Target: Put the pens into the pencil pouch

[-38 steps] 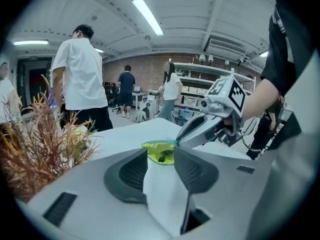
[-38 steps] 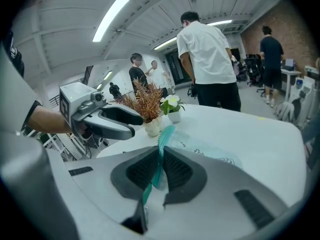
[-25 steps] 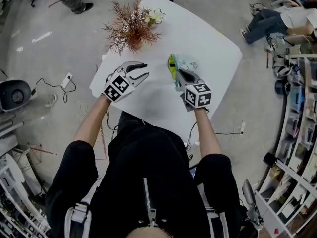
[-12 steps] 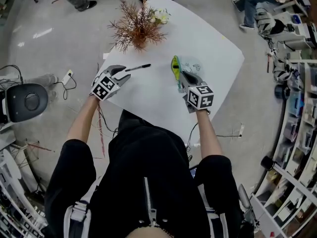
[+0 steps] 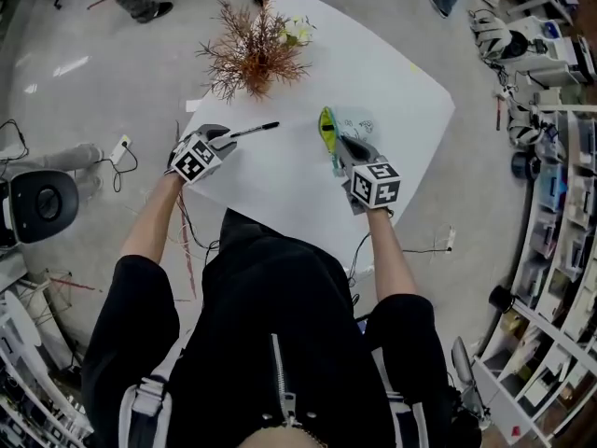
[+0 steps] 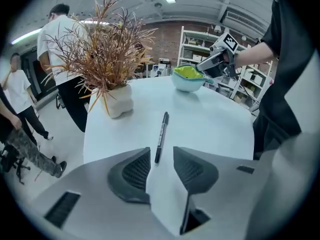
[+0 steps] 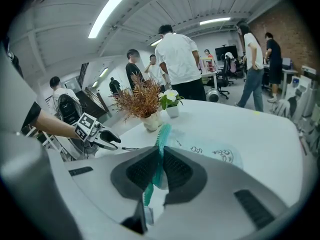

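Note:
A black pen (image 5: 254, 130) lies on the white table (image 5: 392, 82), left of the middle. My left gripper (image 5: 224, 138) is low at the pen's near end. Its jaws are open, and in the left gripper view the pen (image 6: 161, 134) runs away from the left gripper (image 6: 161, 156), its end just inside the gap, untouched. My right gripper (image 5: 343, 147) is shut on the teal zip edge (image 7: 159, 154) of the pale pencil pouch (image 5: 354, 124). It holds the green-lined mouth (image 5: 326, 127) up and open. From the left gripper view the pouch (image 6: 187, 79) gapes like a bowl.
A dried reddish plant in a white pot (image 5: 254, 56) stands at the table's far side, close behind the pen. A small white flower pot (image 5: 295, 32) is next to it. People stand beyond the table; cables and a chair lie on the floor to the left.
My left gripper has drawn back to the left and sunk to the table, uncovering the pen in front of its jaws. The right gripper and pouch have stayed put.

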The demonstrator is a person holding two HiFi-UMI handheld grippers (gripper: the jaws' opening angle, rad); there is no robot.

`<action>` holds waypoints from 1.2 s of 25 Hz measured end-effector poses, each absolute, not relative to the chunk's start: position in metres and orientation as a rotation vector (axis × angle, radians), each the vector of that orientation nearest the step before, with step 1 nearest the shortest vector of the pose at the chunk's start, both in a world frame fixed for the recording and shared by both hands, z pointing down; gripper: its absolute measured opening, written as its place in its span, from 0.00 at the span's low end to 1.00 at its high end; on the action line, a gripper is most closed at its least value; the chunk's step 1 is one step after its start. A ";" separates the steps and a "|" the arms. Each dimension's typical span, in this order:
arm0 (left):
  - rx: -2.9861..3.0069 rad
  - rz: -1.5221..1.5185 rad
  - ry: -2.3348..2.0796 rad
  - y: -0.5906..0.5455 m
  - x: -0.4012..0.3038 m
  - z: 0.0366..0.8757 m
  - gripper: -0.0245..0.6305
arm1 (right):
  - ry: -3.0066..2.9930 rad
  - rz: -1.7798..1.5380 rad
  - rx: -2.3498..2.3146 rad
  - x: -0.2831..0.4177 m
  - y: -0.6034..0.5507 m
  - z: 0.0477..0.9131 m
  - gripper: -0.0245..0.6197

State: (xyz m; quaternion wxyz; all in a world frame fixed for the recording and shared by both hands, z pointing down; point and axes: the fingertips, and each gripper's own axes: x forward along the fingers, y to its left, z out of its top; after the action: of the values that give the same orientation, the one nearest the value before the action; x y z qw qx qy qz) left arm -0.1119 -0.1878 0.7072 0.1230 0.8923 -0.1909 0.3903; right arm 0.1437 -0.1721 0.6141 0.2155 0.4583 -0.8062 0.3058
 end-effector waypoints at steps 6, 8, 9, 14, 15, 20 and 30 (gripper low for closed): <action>2.609 1.184 -0.511 -0.192 -0.109 0.722 0.25 | -2.219 0.861 1.281 0.144 -0.169 0.617 0.10; 2.608 1.186 -0.500 -0.193 -0.108 0.727 0.23 | -2.215 0.864 1.281 0.144 -0.167 0.620 0.10; 2.606 1.185 -0.493 -0.193 -0.107 0.729 0.23 | -2.213 0.865 1.282 0.144 -0.167 0.620 0.10; 2.616 1.227 -0.449 -0.192 -0.103 0.734 0.22 | -2.208 0.873 1.280 0.144 -0.165 0.625 0.10; 2.618 1.241 -0.444 -0.192 -0.103 0.736 0.22 | -2.207 0.873 1.282 0.144 -0.164 0.625 0.10; 2.628 1.243 -0.430 -0.189 -0.103 0.739 0.18 | -2.201 0.877 1.296 0.144 -0.163 0.626 0.10; 2.606 1.221 -0.475 -0.186 -0.102 0.737 0.11 | -2.202 0.880 1.305 0.147 -0.162 0.624 0.10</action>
State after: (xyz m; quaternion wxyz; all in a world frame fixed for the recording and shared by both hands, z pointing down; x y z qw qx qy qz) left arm -0.1016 -0.1861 0.7366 0.1121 0.8878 -0.1619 0.4159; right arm 0.1473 -0.1615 0.6243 0.2157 0.4707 -0.7944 0.3176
